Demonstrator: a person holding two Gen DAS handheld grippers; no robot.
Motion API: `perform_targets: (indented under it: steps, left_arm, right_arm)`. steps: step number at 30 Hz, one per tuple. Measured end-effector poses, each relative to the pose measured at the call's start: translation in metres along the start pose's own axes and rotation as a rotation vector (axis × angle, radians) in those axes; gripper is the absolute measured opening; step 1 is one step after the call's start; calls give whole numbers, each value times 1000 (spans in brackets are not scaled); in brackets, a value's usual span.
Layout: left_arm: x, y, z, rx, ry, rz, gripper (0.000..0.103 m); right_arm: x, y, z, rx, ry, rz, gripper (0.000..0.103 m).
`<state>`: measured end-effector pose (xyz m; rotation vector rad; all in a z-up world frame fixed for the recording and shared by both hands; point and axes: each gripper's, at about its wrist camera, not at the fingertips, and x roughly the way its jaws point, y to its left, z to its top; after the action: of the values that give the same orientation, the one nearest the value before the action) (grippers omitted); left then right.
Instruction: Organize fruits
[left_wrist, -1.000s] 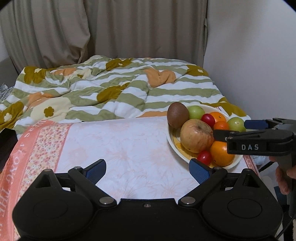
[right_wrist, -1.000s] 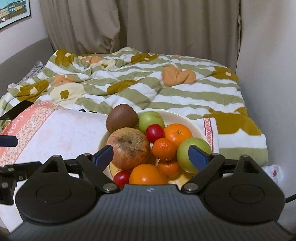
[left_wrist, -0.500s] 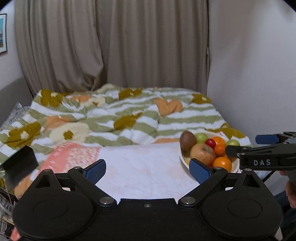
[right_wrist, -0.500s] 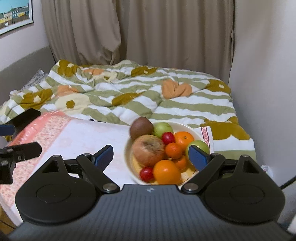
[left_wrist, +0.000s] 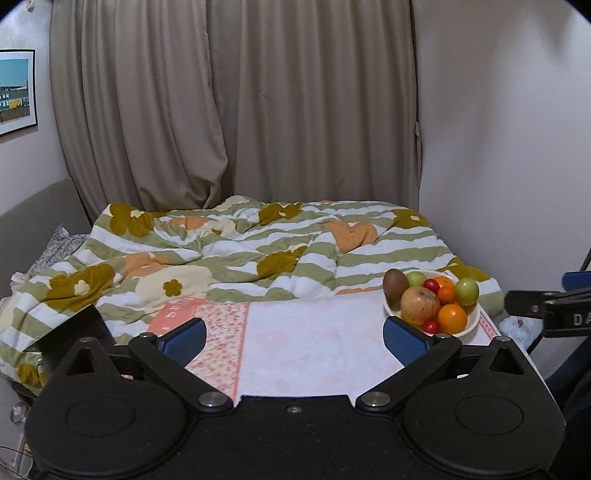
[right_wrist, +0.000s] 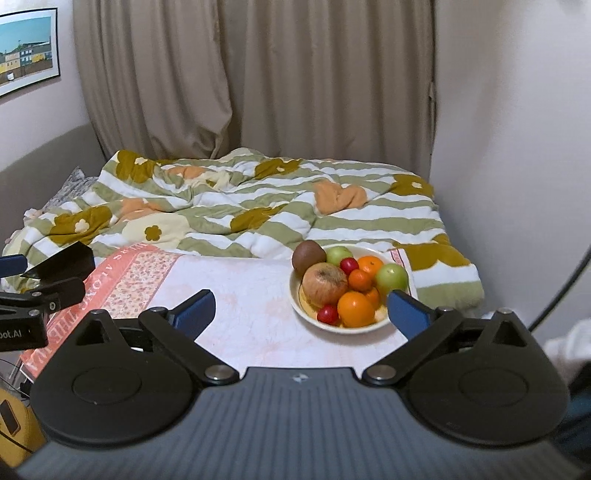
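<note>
Landmark: the white bowl, which stands on the pink-and-white cloth covering the table surface.

Nearest to the cameras are the two tools. The right gripper is held short of the bowl, its blue fingertips spread wide with nothing between them; the right-hand tip sits just in front of the bowl's right rim. The left gripper is held to the left of the bowl, above the cloth, jaws likewise fully parted and empty; its right-hand tip lies just in front of the bowl's near-left rim in the left wrist view.

Bowl contents, near to far:
- A small red fruit at the near rim, beside a large orange.
- A large brownish apple on the left side, touching the orange.
- A small orange at the centre, with a green apple to its right.
- A second red fruit and another orange behind the centre.
- A brown kiwi at the far-left rim, with a second green fruit beside it.

All fruit rests inside the bowl; none lies on the cloth.

Beyond the bowl lies a rumpled quilt with green stripes and flowers. Behind it hang beige curtains. A framed picture hangs on the wall far to the left of the bowl.
</note>
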<state>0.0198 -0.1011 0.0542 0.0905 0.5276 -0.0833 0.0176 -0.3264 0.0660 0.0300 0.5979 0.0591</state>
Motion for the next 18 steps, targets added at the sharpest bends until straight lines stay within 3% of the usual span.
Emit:
perform_targets:
  steps: [8,18]
  left_arm:
    - [-11,15,-9,-26,23,-6,103]
    - [-15,18,-12,-23,19,-3,103]
  right_arm:
    - [-21,10,-24,15,42,-49,103]
    - [-23,13,-28,32,58,-74,103]
